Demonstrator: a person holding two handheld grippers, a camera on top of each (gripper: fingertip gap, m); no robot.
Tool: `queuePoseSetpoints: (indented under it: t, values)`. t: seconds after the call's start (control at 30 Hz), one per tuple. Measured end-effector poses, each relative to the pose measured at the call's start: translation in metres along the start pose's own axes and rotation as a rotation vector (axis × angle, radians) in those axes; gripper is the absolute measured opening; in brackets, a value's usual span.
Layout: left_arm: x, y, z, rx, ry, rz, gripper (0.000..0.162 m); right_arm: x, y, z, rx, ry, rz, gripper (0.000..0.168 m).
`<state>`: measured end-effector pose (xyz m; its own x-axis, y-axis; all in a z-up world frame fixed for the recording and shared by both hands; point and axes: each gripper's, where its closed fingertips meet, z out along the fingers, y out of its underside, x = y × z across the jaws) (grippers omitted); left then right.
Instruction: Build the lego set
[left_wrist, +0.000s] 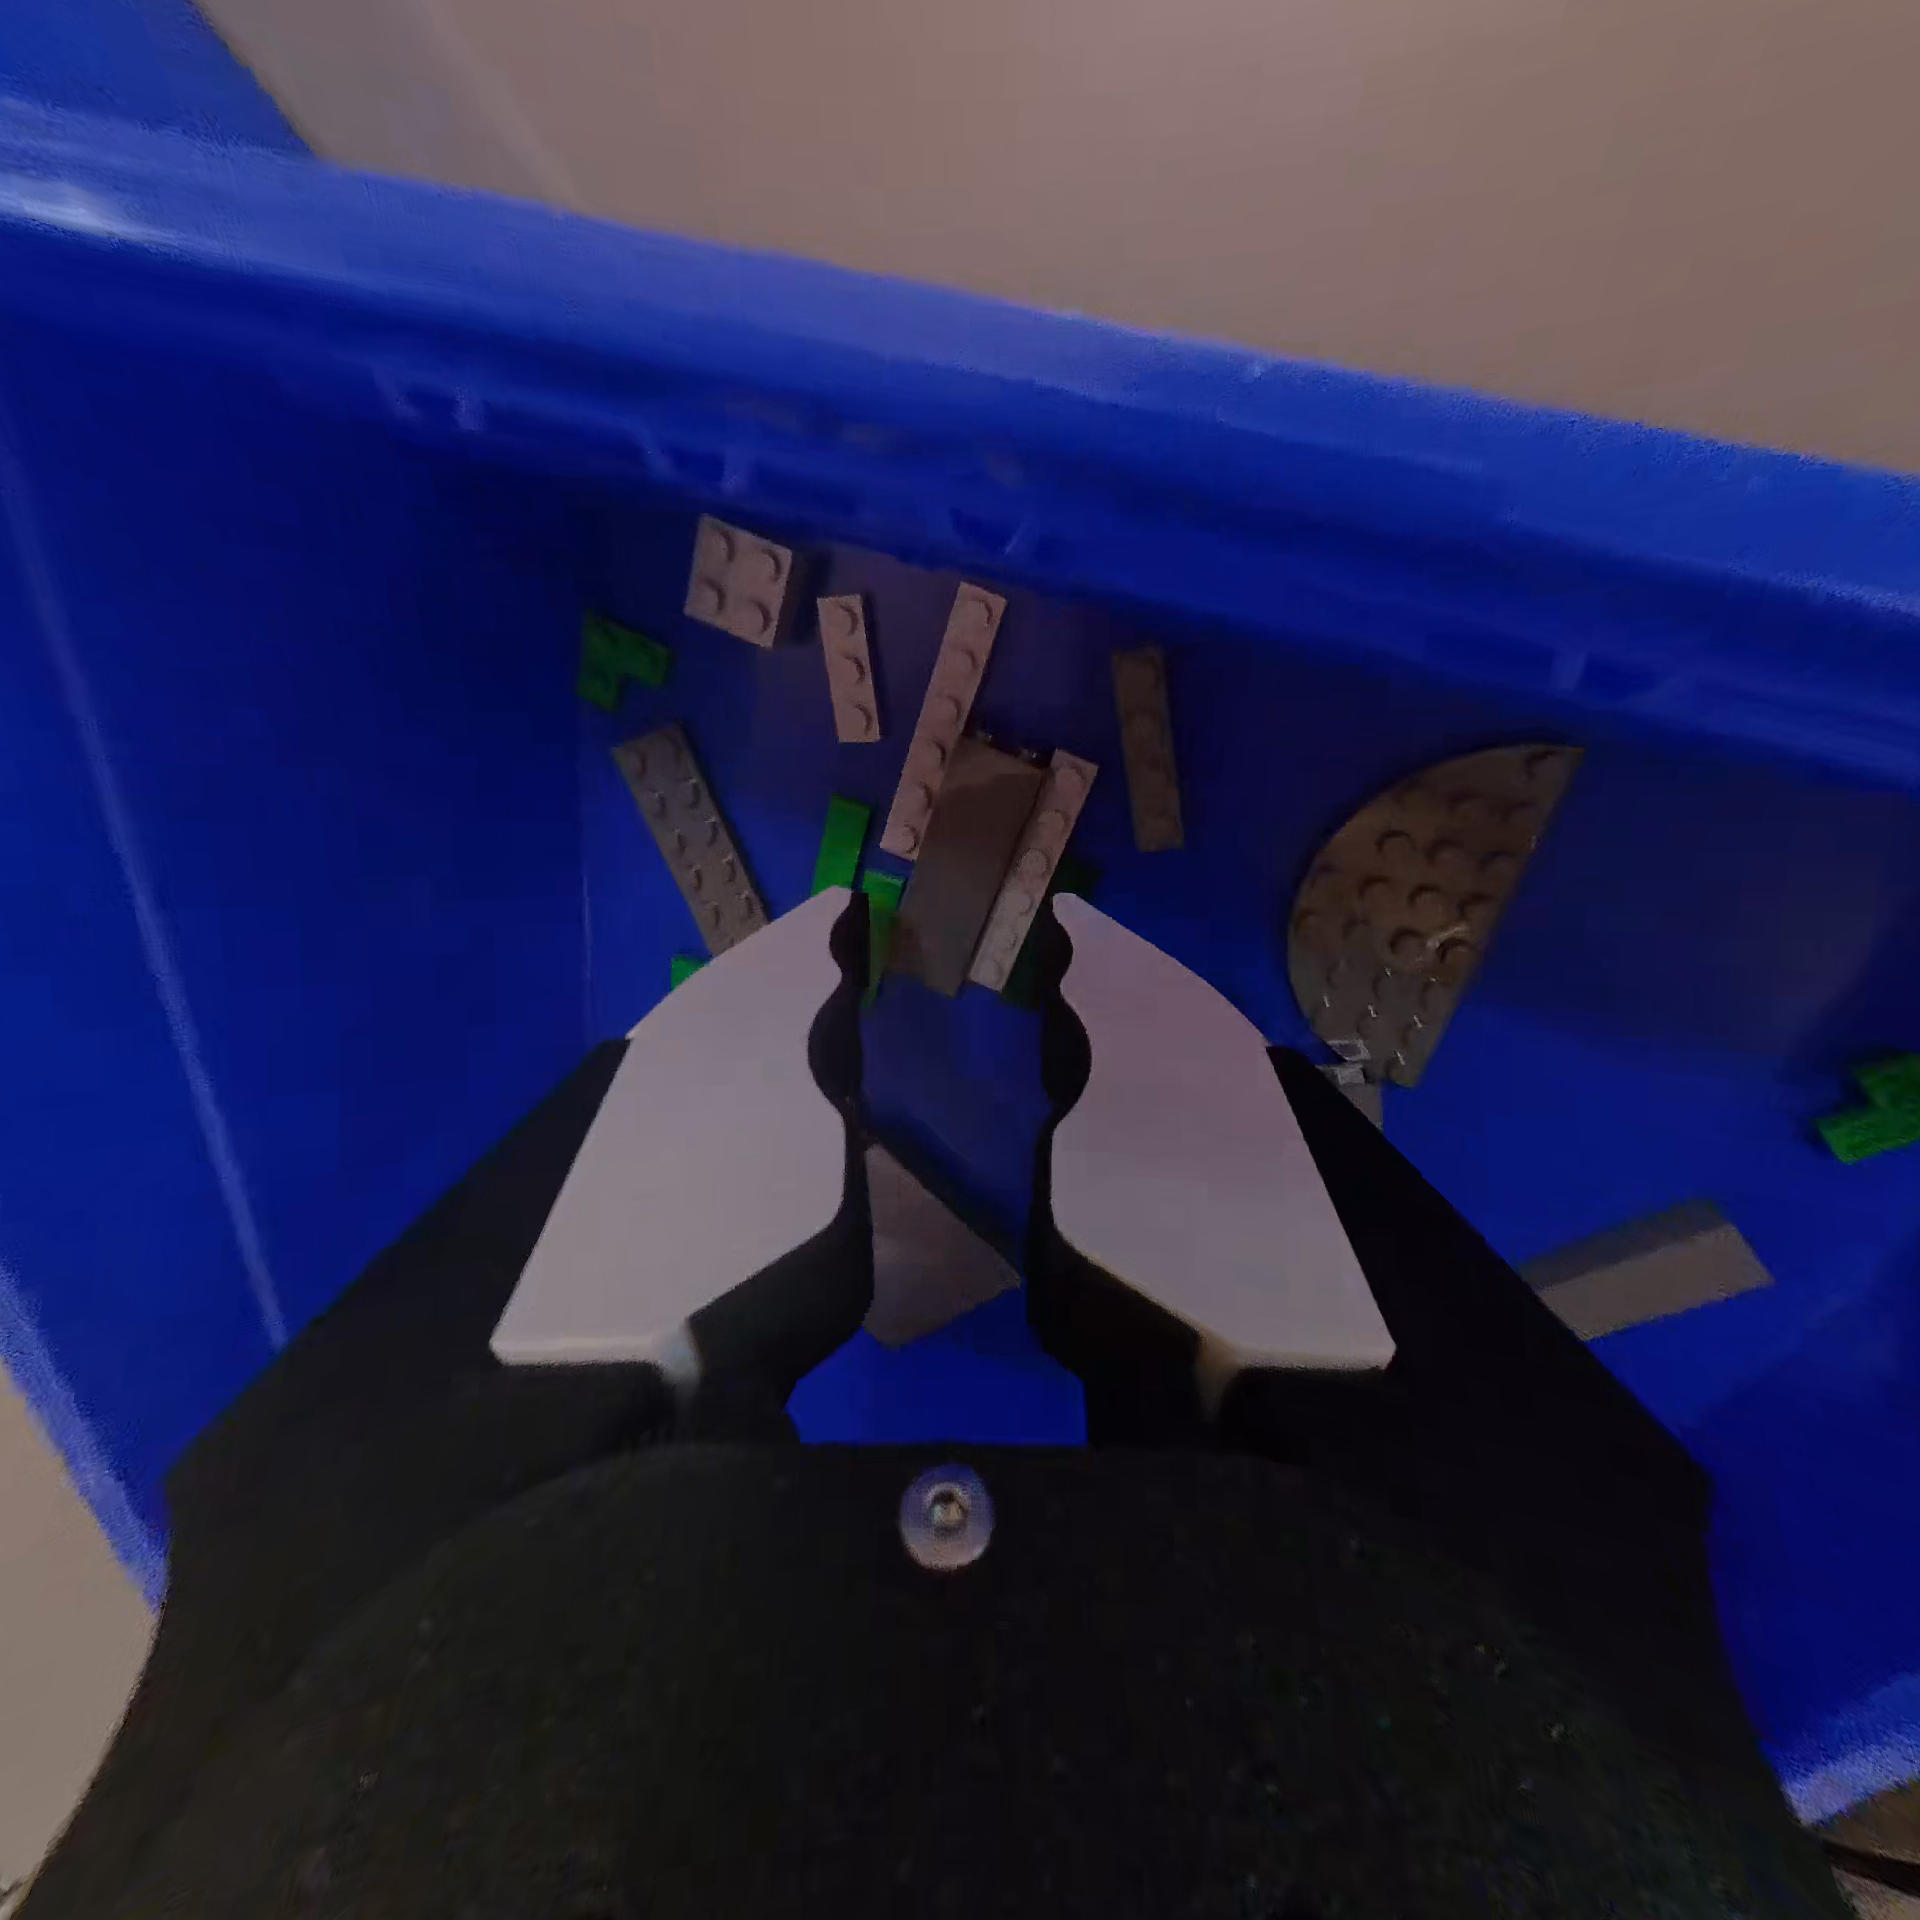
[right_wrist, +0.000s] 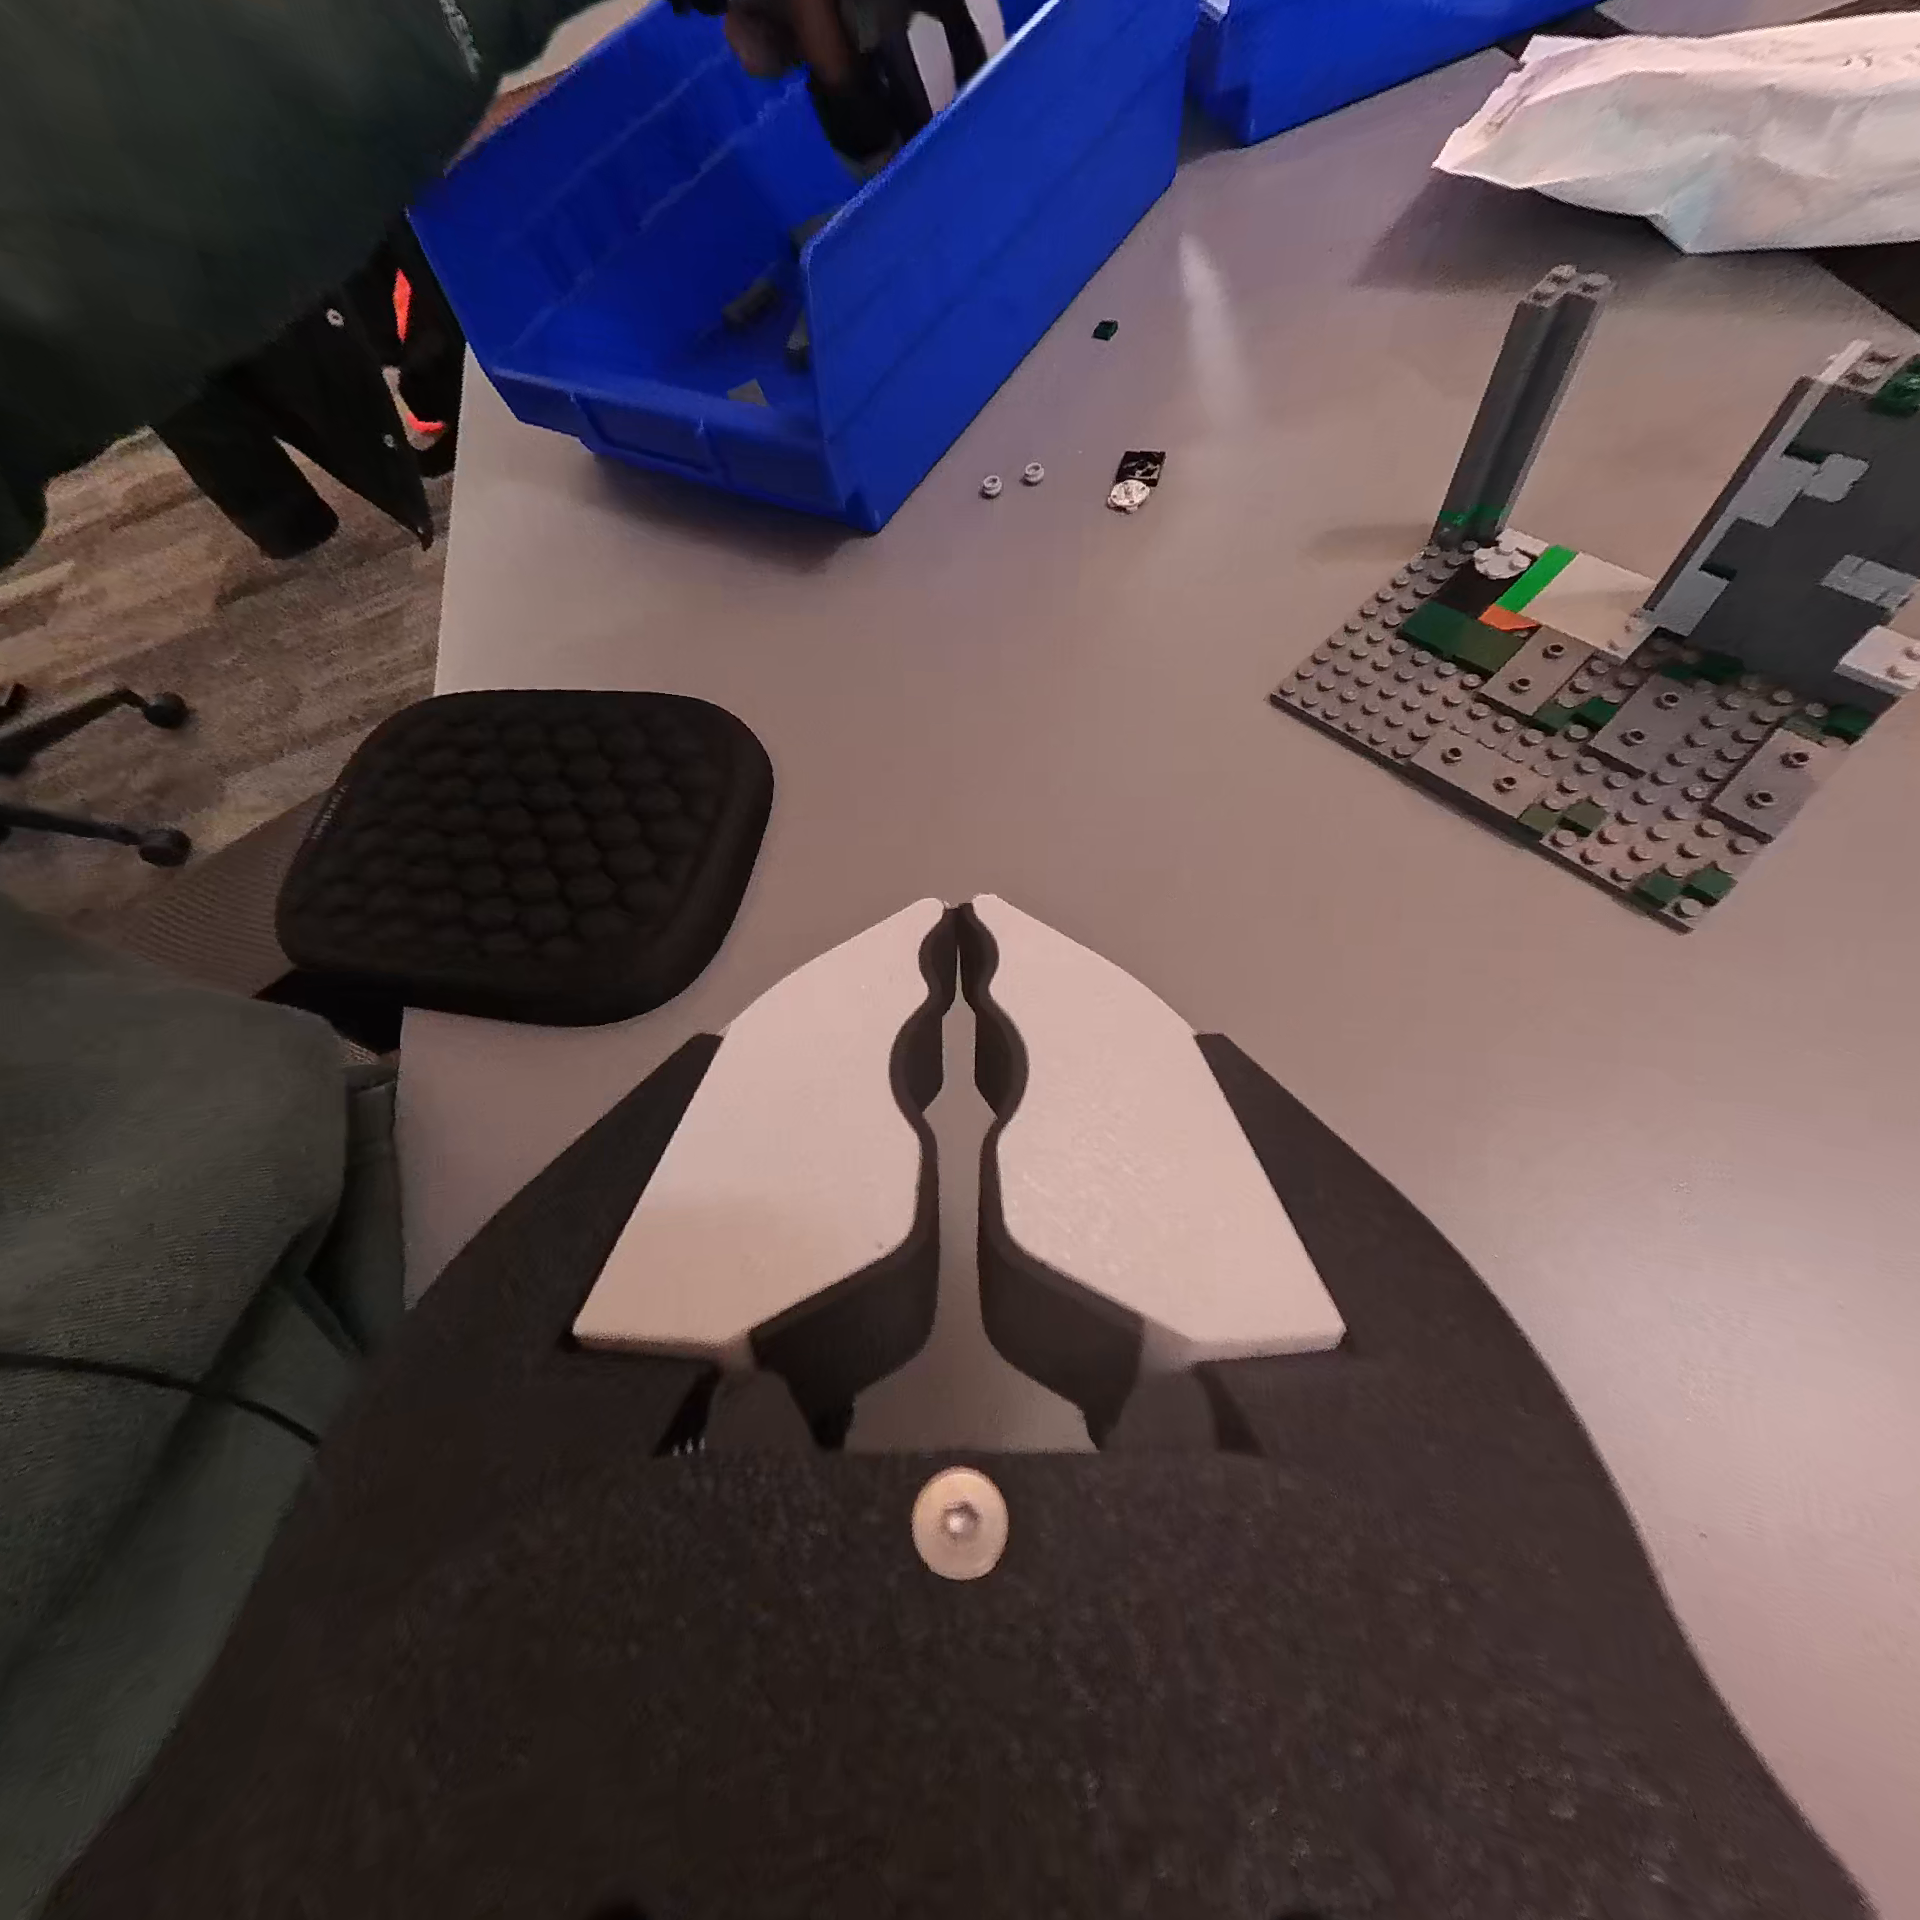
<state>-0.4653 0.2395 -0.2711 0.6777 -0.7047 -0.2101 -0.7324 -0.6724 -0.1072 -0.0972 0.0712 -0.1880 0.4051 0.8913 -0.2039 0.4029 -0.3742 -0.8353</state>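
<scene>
My left gripper (left_wrist: 951, 914) is open inside a blue bin (left_wrist: 312, 831), just above a pile of grey plates (left_wrist: 987, 831) and green pieces (left_wrist: 840, 847) on the bin floor. A grey half-round plate (left_wrist: 1423, 904) lies to its right. Nothing is between its fingers. My right gripper (right_wrist: 958, 906) is shut and empty, held over the grey table (right_wrist: 1143, 831). The partly built grey lego model (right_wrist: 1662, 644), with a baseplate, a tall pillar and a wall, stands at the right in the right wrist view. The left gripper shows far off inside the blue bin (right_wrist: 935, 260).
Small loose pieces (right_wrist: 1132, 478) lie on the table near the bin. A second blue bin (right_wrist: 1330, 62) and a white paper bag (right_wrist: 1714, 135) sit at the back. A black cushioned chair arm (right_wrist: 530, 852) is at the table's left edge. My hands' fingertips stand some 40 centimeters from each other. To the grey half-round plate (left_wrist: 1423, 904): left tips about 6 centimeters, right tips about 35 centimeters. The partly built grey lego model (right_wrist: 1662, 644) is closer to my right gripper, around 25 centimeters from its tips; the left tips are 35 centimeters off.
</scene>
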Motion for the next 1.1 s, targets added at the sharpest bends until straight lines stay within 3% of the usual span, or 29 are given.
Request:
queuePoseSetpoints:
  t: [0.17,0.27,0.57,0.67,0.93,1.1]
  values:
    - [0.002,-0.002,0.005,0.017,0.041,0.027,0.017,0.004,0.001,0.000,0.008,0.002,0.024,0.000]
    - [0.004,0.000,0.002,0.009,0.060,0.046,0.000,0.007,0.001,-0.001,0.013,0.009,0.034,0.000]
    - [-0.004,0.028,-0.011,-0.059,0.041,0.029,0.001,0.017,0.000,-0.007,0.039,0.037,0.055,0.000]
    - [-0.007,0.025,-0.018,-0.028,0.018,0.019,0.017,0.021,0.001,-0.008,0.041,0.046,0.057,0.000]
    - [0.003,-0.004,-0.024,0.106,0.046,0.066,0.020,0.026,0.006,-0.009,0.035,0.070,0.005,0.005]
    - [-0.003,0.001,-0.026,0.086,0.049,0.060,0.024,0.030,0.013,-0.012,0.032,0.103,-0.026,0.008]
